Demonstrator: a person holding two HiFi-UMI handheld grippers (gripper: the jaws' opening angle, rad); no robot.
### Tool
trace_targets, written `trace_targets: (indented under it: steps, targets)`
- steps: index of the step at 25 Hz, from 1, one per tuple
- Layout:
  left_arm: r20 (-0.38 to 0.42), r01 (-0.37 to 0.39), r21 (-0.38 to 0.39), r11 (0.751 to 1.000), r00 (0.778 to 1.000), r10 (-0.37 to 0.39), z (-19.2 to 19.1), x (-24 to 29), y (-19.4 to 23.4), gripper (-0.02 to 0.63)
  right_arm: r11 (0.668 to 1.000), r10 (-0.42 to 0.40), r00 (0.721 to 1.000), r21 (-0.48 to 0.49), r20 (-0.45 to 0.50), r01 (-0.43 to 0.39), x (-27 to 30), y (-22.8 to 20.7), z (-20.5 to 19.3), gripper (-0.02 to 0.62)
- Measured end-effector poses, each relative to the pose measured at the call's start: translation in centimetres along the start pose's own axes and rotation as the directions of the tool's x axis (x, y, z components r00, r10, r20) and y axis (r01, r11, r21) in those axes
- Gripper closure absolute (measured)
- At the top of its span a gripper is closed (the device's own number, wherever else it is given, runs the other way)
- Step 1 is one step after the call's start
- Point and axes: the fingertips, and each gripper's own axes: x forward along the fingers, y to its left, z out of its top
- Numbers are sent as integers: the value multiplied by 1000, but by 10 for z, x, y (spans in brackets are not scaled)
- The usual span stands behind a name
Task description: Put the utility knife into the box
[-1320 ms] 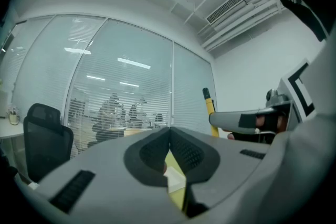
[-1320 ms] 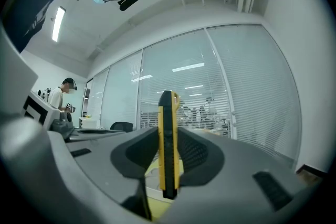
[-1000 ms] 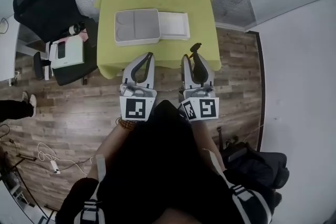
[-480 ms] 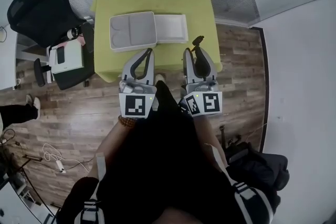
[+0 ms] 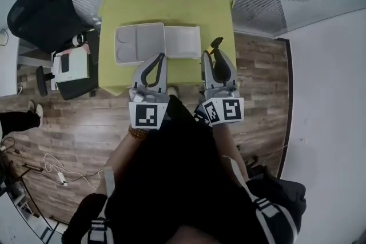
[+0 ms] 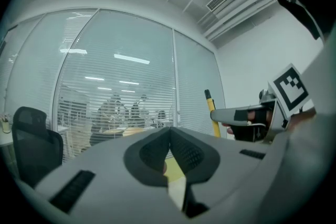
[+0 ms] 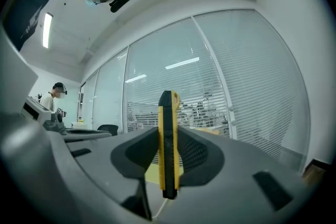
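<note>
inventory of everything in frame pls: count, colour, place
lime-green cloth-covered table: 1, green, top centre, by the blinds
open grey plastic box: 1, grey tray with a white half to its right, on the table's near side
black office chair: 1, black, left of table
white boxy item: 1, white, on a dark seat left of table
yellow-and-black utility knife: 1, upright between right jaws
left hand-held gripper: 1, grey, jaws together, empty
right hand-held gripper: 1, grey, shut on knife

Your left gripper (image 5: 160, 58) hovers near the open box (image 5: 140, 43) on the green table (image 5: 171, 8). Your right gripper (image 5: 213, 54) holds the utility knife (image 5: 216, 43).
</note>
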Motion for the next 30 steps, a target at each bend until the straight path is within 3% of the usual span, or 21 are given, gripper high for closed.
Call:
trace_targets:
  steps: [8,18,23,30]
  targets:
    - [-22,-30,33,999,999,31,-6,35,-5,594,999,40,999,11,-2,-40,27,-34,-1,483]
    - [-35,-135,39,990,990,137,-12,56,-6,594,990,140,990,3,-16,-140,58,-65,-7,483]
    - [-74,-213,2,977,974,212,-23,52,11,594,979,201,978,-23,-61,-203,83,-66,-19,483]
    - [-109,-225,12,974,968,225,-33,60,46,594,969,235,966,-44,-106,-241,116,-55,-31,483]
